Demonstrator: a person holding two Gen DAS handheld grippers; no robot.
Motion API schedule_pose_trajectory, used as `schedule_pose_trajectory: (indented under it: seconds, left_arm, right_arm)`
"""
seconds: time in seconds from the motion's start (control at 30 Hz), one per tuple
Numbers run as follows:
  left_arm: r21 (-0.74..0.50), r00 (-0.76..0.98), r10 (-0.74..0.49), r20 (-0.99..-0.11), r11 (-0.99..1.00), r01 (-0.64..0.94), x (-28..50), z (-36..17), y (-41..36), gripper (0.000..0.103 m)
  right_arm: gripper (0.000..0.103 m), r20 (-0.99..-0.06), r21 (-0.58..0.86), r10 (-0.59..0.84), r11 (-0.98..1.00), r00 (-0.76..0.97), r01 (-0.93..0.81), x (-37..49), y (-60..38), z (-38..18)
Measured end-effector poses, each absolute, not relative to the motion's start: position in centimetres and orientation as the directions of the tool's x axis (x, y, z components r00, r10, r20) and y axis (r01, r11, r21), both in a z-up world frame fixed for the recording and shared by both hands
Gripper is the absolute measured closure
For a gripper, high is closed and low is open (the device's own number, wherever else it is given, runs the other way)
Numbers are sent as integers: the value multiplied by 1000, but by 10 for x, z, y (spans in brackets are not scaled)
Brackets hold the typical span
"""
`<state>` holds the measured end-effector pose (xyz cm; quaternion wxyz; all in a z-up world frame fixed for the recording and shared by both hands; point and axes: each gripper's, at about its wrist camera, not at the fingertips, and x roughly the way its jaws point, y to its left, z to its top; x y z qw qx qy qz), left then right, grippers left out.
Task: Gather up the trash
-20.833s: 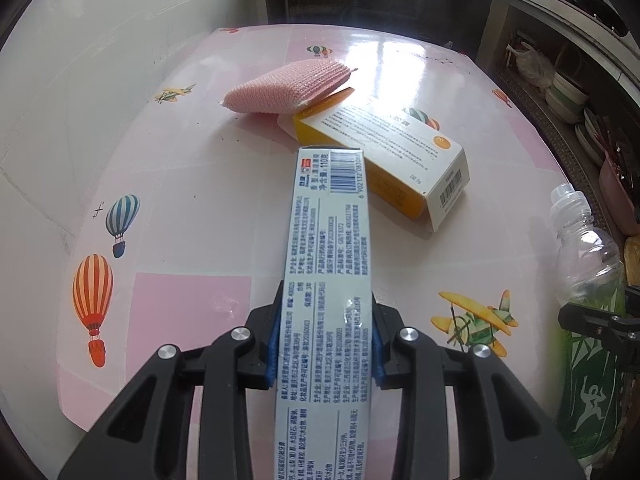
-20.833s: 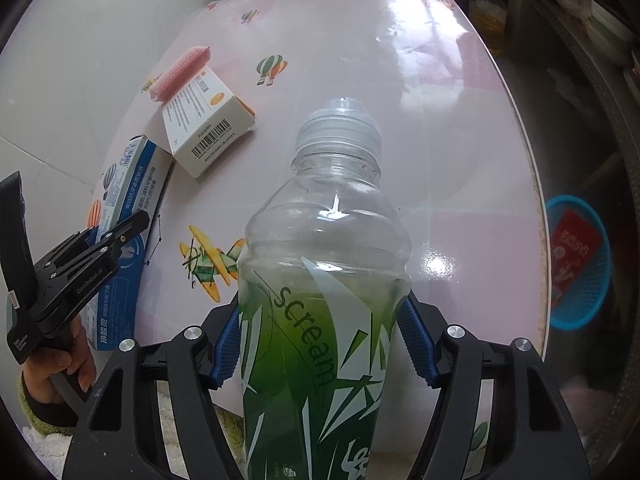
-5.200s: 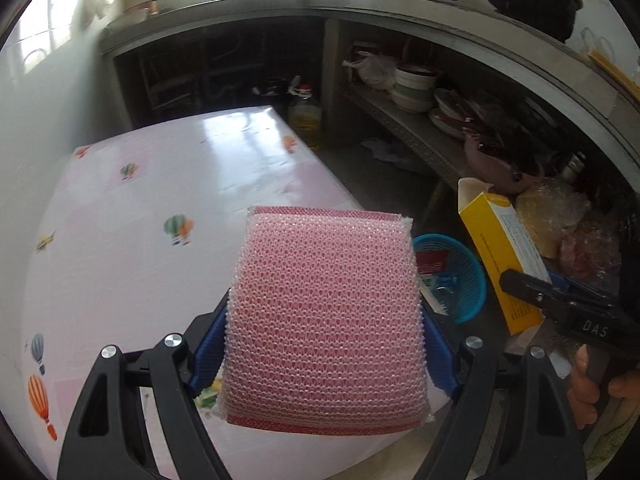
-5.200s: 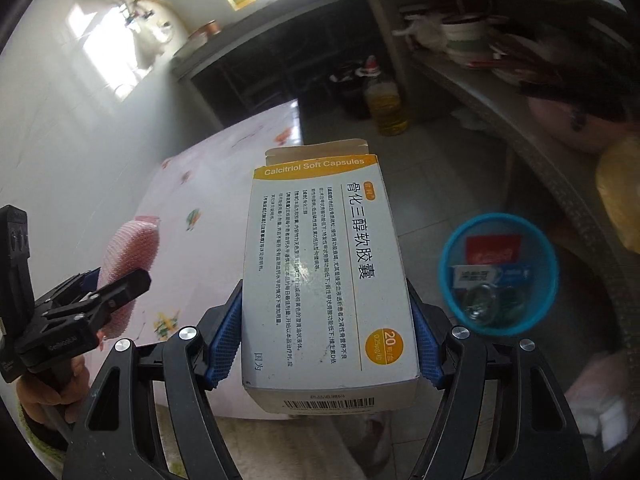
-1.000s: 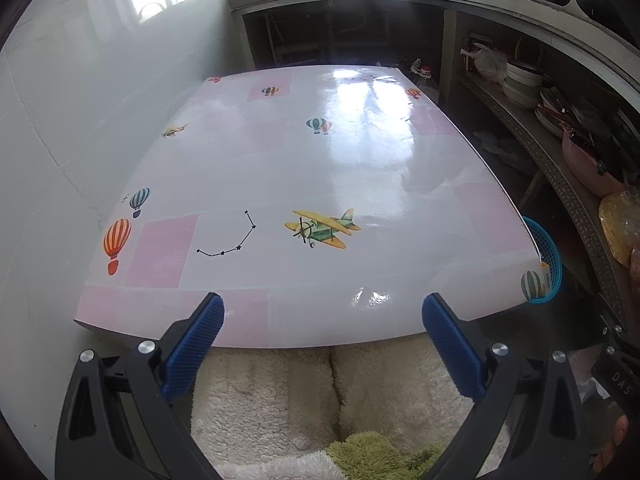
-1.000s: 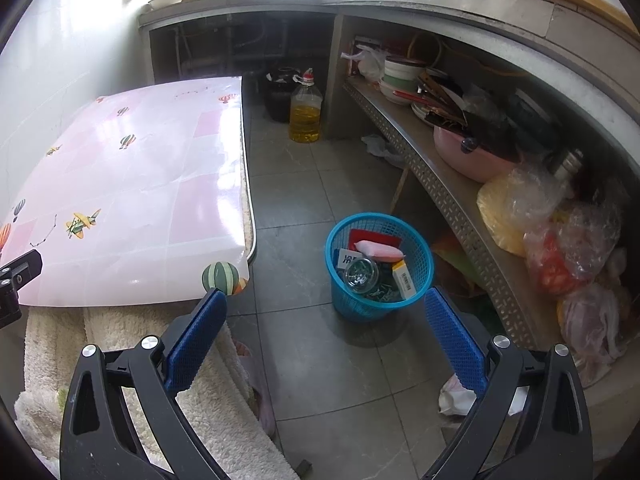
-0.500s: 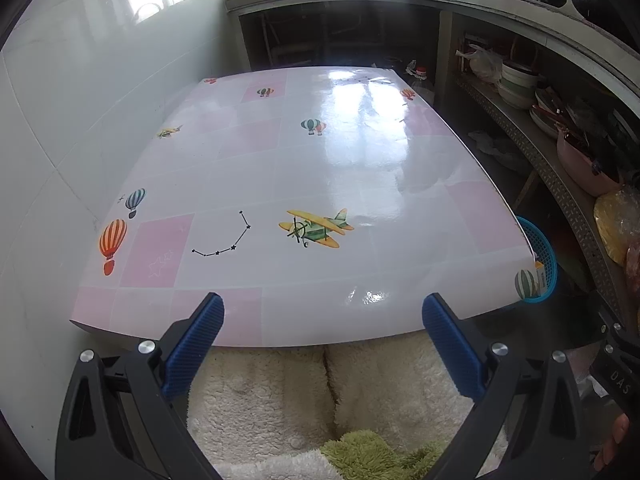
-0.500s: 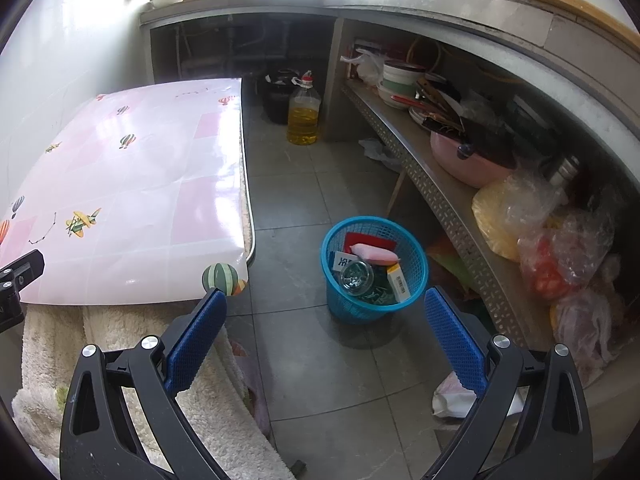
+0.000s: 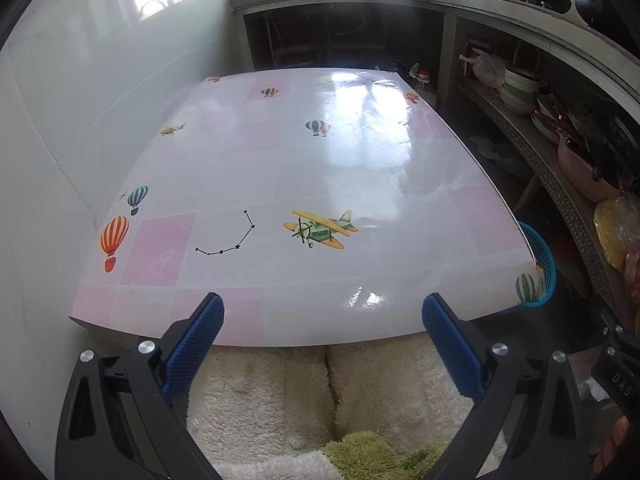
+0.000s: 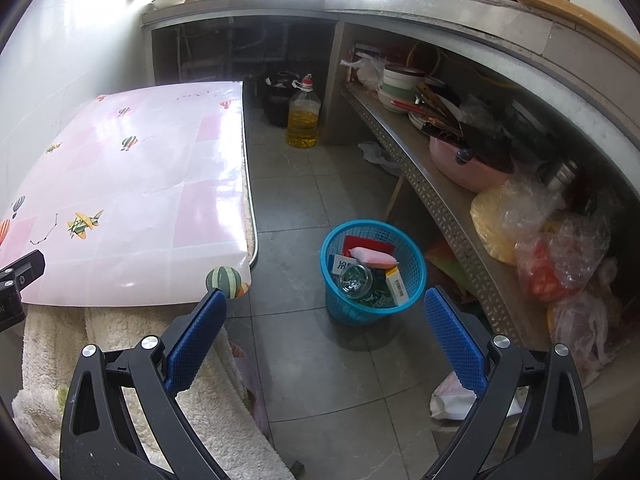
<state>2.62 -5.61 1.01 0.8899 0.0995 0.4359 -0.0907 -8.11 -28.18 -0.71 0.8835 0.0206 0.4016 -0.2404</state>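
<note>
hovering at the near edge of the glossy pink-and-white checked table point(image 9: 320, 168), the left gripper point(image 9: 322, 332) has its blue-padded jaws spread wide with nothing between them, above the cream fleece cover point(image 9: 280, 392) that hangs below that edge. the tabletop shows only its printed balloons, a constellation and a yellow-and-green biplane point(image 9: 320, 230).

the right gripper point(image 10: 325, 334) is likewise spread apart and holds nothing, pointing down at the grey tiled floor point(image 10: 352, 372) beside the table's right edge. the round blue plastic mesh basket point(image 10: 414, 280) stands on that floor between the table's near right corner and the perforated metal shelf point(image 10: 452, 216). inside it lie the pink scrubbing sponge point(image 10: 374, 257) on top, the clear plastic bottle point(image 10: 355, 277) with its mouth facing up, the yellow-and-white carton point(image 10: 396, 285) against the right wall, the blue-and-white box point(image 10: 341, 263) at the left, and a red packet point(image 10: 366, 242) at the back.

a yellow oil jug point(image 10: 303, 120) stands on the floor past the table's far right corner.
</note>
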Motion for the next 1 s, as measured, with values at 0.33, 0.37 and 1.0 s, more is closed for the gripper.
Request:
schedule_pose_trajectory:
  seconds: [0.33, 0.37, 1.0]
  left_arm:
    - [95, 599, -75, -797, 964, 247, 26, 9, -55, 6]
    - [95, 599, -75, -797, 964, 247, 26, 9, -55, 6]
    - [103, 600, -69, -797, 963, 248, 25, 7, -56, 6]
  right_arm:
    - [8, -720, -157, -409, 883, 561, 442, -81, -281, -7]
    - [8, -720, -157, -409, 883, 561, 442, -81, -281, -7]
    - [8, -719, -155, -407, 884, 563, 440, -82, -281, -6]
